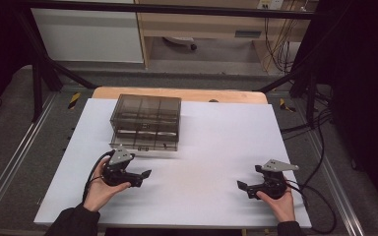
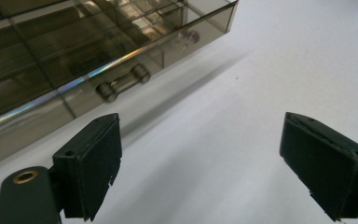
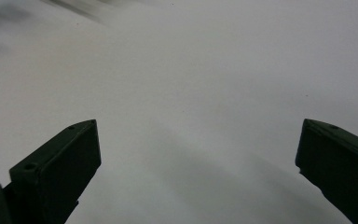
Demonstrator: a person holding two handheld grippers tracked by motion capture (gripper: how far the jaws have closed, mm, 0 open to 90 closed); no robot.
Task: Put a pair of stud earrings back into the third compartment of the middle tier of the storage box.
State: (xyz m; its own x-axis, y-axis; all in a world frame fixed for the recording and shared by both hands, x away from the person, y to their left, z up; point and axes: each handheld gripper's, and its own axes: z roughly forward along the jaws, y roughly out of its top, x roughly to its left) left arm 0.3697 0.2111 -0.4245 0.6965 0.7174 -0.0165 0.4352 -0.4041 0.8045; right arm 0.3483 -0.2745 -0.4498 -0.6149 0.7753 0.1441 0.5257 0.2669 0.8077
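Note:
A smoky clear plastic compartment box (image 1: 145, 122) stands on the white tabletop (image 1: 211, 147), toward the far left. In the left gripper view the box (image 2: 51, 56) lies close at the upper left, with a small bar handle (image 2: 123, 83) on its near face. My left gripper (image 1: 146, 176) rests just in front of the box's near edge and points right, open; between its pads (image 2: 95, 168) is nothing but bare tabletop. My right gripper (image 1: 241, 186) sits near the front right of the table and points left, open over bare white surface (image 3: 191, 93).
A wooden table edge (image 1: 177, 93) shows beyond the white top. Black frame bars (image 1: 39, 59) slant at both far corners, and cables (image 1: 320, 128) trail off the right side. The white top stretches free between the two grippers.

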